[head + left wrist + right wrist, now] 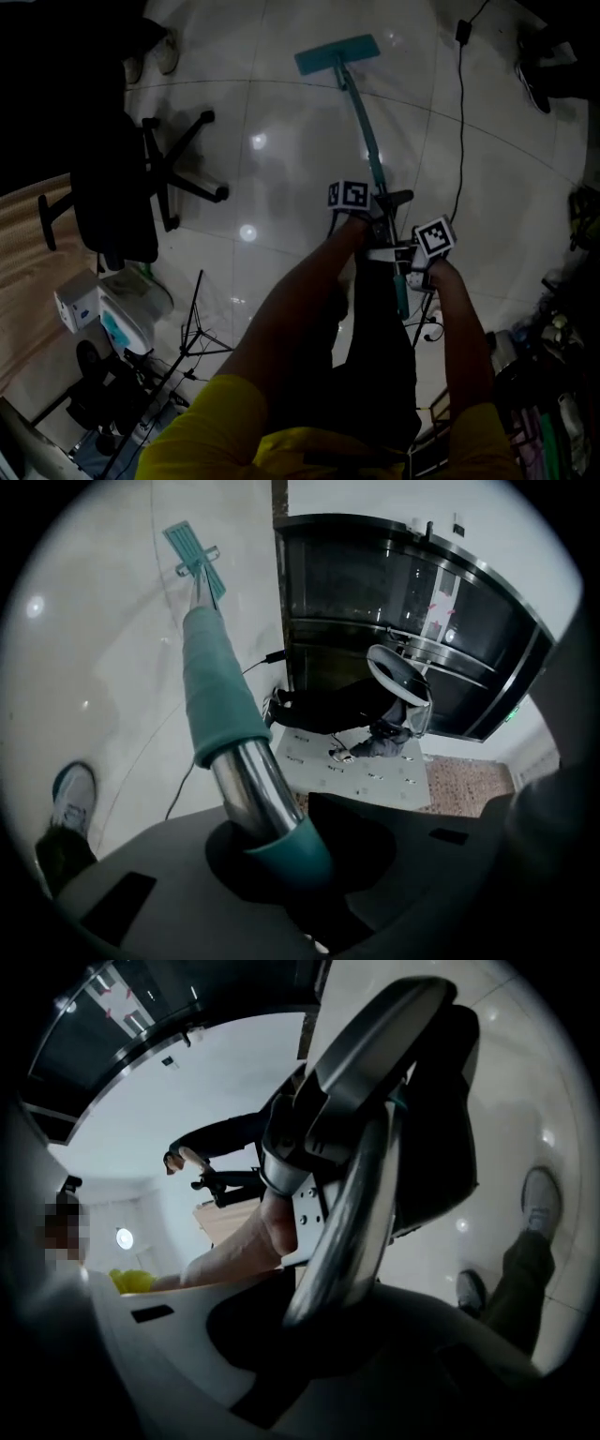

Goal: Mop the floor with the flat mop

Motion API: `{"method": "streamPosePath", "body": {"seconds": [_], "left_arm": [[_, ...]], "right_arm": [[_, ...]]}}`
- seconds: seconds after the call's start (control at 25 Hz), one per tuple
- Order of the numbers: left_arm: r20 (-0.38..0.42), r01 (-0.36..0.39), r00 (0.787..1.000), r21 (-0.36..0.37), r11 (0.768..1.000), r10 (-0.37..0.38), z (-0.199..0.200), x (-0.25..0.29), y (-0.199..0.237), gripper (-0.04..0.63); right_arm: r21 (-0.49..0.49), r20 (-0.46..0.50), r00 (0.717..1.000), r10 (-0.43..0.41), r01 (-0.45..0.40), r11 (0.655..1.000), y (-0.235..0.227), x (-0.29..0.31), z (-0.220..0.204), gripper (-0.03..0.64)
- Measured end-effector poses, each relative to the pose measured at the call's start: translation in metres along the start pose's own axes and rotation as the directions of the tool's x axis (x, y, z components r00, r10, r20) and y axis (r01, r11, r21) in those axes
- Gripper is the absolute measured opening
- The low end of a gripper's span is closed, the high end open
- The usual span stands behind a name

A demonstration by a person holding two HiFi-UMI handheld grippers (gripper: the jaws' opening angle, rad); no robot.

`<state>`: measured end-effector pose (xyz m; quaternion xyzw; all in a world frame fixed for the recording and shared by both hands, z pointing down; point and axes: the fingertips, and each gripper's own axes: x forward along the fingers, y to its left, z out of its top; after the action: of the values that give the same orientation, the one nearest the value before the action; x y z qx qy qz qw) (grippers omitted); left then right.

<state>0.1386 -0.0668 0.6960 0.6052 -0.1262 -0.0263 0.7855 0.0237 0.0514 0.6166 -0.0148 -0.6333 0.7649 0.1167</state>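
The flat mop lies with its teal head point(337, 54) on the glossy white floor far ahead, and its handle point(364, 127) runs back to my hands. My left gripper point(378, 208) is shut on the handle higher along the pole. In the left gripper view the chrome pole with its teal sleeve point(220, 691) rises out of the jaws point(281, 846) toward the mop head point(195, 560). My right gripper point(401, 255) holds the handle nearer the top end. In the right gripper view the silver pole point(352, 1232) sits clamped in the jaws point(309, 1321).
A black office chair point(122, 202) stands at the left, with shoes point(155, 56) behind it. A black cable point(461, 122) runs across the floor at the right. A white device point(127, 309) and a thin black stand point(192, 328) sit at lower left. Clutter lines the right edge.
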Motion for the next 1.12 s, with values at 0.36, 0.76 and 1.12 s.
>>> {"method": "streamPosePath", "body": {"seconds": [0.36,0.76,1.12], "left_arm": [[0.012,0.025,1.0,-0.03,0.999,-0.025,-0.031,-0.029,-0.015,0.067],[0.053,-0.05,0.997,-0.219,0.974,0.063,-0.225,-0.049,-0.031,0.069],[0.162,0.032,0.987,-0.061,0.998,-0.021,0.022,-0.086,0.028,0.069]], "right_arm": [[0.148,0.042,0.989,0.143,-0.148,0.978,0.052,0.034,-0.035,0.032],[0.205,-0.224,0.974,0.018,0.029,0.978,0.087,0.004,-0.226,0.034],[0.289,-0.078,0.996,0.036,-0.012,0.957,0.001,0.076,-0.009,0.0]]}}
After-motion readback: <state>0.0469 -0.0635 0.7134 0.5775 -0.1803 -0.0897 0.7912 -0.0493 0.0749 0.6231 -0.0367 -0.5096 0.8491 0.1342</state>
